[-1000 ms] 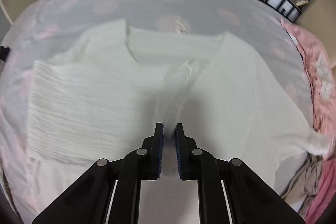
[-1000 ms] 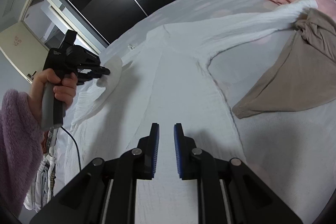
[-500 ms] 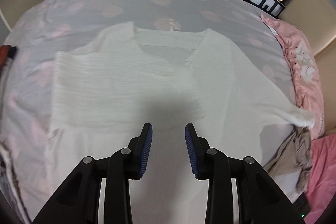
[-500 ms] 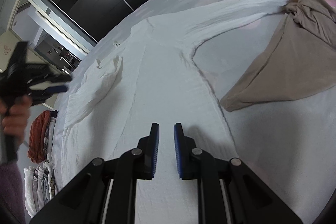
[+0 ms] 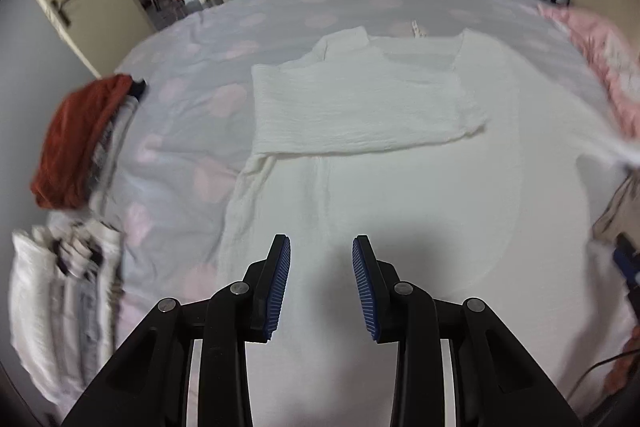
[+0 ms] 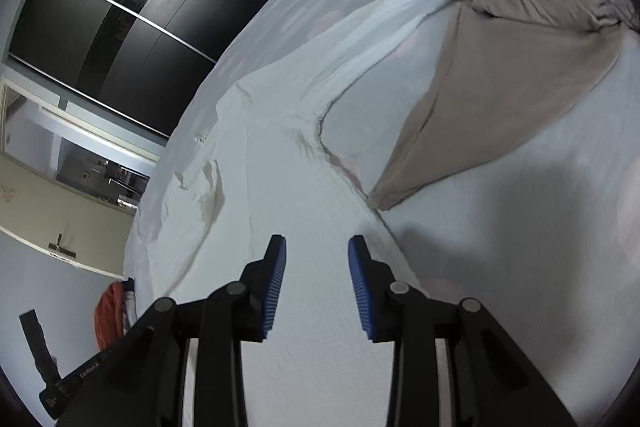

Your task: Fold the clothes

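Released since a second ago: left sleeve (image 5: 360,111) now lies folded across the chest of the white shirt (image 5: 400,187), and both claws have opened. Shirt lies flat on the bed (image 5: 192,131), collar away from both grippers. Left gripper (image 5: 321,283) hovers over the hem end, pads apart, empty. Right gripper (image 6: 316,285) too, apart, empty. Unfolded right sleeve (image 6: 384,39) runs long toward the taupe garment (image 6: 500,87), nearer the right gripper. Fabric crinkled, thin.

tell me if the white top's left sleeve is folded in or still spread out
Folded in. In the left wrist view the sleeve lies across the chest of the white top; the other sleeve stretches outward.
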The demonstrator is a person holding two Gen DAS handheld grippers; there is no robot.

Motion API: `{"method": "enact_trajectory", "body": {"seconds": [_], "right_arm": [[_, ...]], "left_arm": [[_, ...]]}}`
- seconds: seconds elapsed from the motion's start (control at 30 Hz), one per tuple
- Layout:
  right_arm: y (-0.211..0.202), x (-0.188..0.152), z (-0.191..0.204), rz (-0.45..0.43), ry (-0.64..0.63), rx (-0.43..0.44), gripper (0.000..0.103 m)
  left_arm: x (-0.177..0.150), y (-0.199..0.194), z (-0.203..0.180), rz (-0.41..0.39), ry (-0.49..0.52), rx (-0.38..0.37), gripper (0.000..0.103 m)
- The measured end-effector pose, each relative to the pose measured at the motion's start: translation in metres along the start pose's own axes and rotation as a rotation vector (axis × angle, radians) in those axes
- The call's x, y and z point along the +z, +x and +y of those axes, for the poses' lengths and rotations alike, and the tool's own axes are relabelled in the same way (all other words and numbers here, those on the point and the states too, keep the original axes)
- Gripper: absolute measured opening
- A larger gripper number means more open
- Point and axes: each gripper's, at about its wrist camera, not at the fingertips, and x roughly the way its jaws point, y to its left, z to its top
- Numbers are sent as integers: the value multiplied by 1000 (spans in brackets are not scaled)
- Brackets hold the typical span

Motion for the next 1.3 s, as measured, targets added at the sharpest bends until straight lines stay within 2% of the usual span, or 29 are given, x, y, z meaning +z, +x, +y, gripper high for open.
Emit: {"method": "enact_trajectory", "body": {"seconds": [0.1,0.17,0.27,0.37,0.43,0.53,0.57,0.63,0.73,0.93,1.03,1.13,1.3], "right_arm": [[-15,29,8,-17,-93,-16,32],[-29,58,3,-43,-149,-46,32],[-55,103,-16,-99,-224,-157,32],[-74,148,-39,-172,-277,-276,32],[-74,175,-59,-151,-248,-293,32],[-67,213,-97,-108,-138,-294,32],[-64,223,-107,-118,-114,-311,32],[-57,240,-122,-131,-89,-321,35],[-41,262,-140,-123,-59,-311,46],[-5,286,-155,-98,-41,-291,46],[2,290,-145,-122,-85,-345,19],[1,294,-123,-130,-145,-382,11],[-21,301,-50,-192,-263,-419,9]], "left_arm": [[4,-14,10,-46,-72,-115,35],[2,-15,12,-105,-76,-150,35],[0,-4,16,-184,-95,-215,36],[5,17,22,-197,-158,-312,36],[12,32,21,-168,-188,-401,36],[21,45,16,-169,-199,-468,41],[23,49,15,-170,-195,-493,41],[27,57,12,-159,-178,-483,41],[29,76,14,-137,-171,-436,41],[35,99,23,-117,-193,-389,41],[39,100,24,-125,-182,-368,41],[41,100,27,-132,-168,-347,41],[42,92,33,-151,-131,-318,41]]}}
